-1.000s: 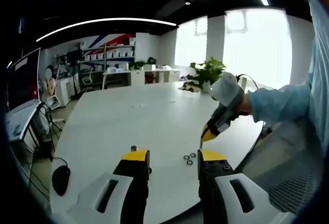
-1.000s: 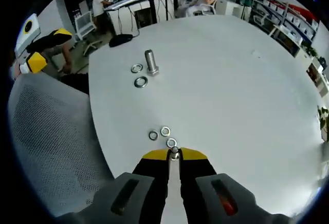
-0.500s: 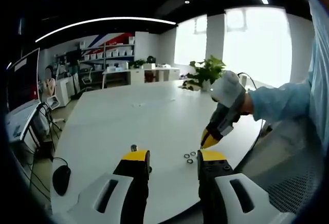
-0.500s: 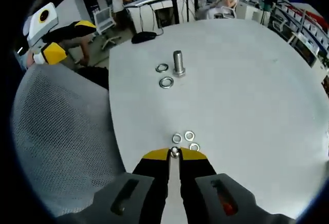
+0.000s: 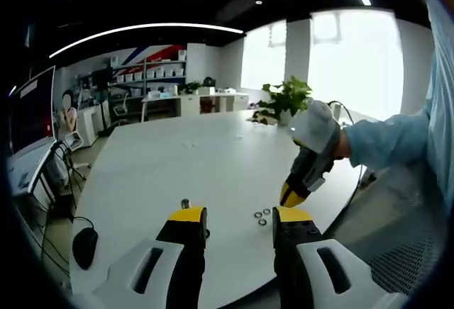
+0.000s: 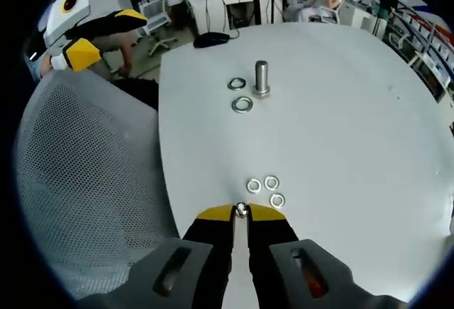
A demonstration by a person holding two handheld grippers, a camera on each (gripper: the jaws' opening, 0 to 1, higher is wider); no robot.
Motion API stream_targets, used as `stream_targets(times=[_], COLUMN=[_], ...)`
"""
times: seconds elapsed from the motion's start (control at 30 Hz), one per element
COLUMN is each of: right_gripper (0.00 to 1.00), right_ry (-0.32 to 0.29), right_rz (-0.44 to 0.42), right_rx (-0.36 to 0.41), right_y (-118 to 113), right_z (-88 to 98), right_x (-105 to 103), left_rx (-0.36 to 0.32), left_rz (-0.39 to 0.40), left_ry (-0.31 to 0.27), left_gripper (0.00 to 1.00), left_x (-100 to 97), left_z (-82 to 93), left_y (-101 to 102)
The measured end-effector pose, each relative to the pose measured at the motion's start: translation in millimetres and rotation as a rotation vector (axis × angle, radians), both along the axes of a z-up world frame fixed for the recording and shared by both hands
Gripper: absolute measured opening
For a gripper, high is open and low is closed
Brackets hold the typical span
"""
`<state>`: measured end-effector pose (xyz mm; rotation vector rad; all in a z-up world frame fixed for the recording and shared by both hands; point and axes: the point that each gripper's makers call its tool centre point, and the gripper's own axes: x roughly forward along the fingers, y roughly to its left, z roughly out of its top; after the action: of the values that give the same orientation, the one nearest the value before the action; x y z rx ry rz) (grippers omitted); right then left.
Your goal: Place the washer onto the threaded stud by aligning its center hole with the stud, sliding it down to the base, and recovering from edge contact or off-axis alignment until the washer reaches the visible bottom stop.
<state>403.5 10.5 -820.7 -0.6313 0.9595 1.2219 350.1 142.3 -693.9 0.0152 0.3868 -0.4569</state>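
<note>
My right tongs (image 6: 240, 213) pinch a washer (image 6: 241, 210) at the tips, above three loose washers (image 6: 264, 190) on the white worktop (image 6: 340, 125). The threaded stud (image 6: 261, 79) stands farther off with two washers beside it. My left tongs (image 5: 232, 217) gape wide, holding nothing.

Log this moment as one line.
right gripper: shut on washer | left gripper: open | stud: bare, upright | table

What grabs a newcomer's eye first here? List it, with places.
In the right gripper view, the right tool is shut on a small washer above the white table. Ahead stands the upright threaded stud with two larger washers lying beside it. Three small washers lie just past the tool tips.
</note>
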Motion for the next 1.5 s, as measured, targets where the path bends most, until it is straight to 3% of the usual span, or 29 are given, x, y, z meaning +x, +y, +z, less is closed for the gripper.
stream_targets(times=[0.33, 0.5, 0.83, 1.1, 1.5], right_gripper=[0.08, 0.08, 0.12, 0.13, 0.17], right_ry=[-0.013, 0.034, -0.079, -0.137, -0.171], right_rz=[0.067, -0.003, -0.090, -0.116, -0.141], right_rx=[-0.006, 0.105, 0.103, 0.088, 0.033], right_y=[-2.1, 9.3, -1.4, -4.7, -10.0], right_z=[0.6, 15.4, 22.1, 22.0, 9.3], right_x=[-4.2, -0.9, 30.6, 42.1, 49.3], left_rx=[0.001, -0.001, -0.002, -0.001, -0.003], left_rz=[-0.003, -0.005, -0.007, -0.008, -0.009], left_ry=[0.003, 0.003, 0.005, 0.005, 0.003], left_gripper=[0.35, 0.36, 0.36, 0.36, 0.36], left_x=[-0.5, -0.5, -0.8, -1.1, -1.1], left_z=[-0.3, -0.3, -0.6, -0.7, -0.1], left_y=[-0.6, -0.8, -1.4, -1.4, -1.9])
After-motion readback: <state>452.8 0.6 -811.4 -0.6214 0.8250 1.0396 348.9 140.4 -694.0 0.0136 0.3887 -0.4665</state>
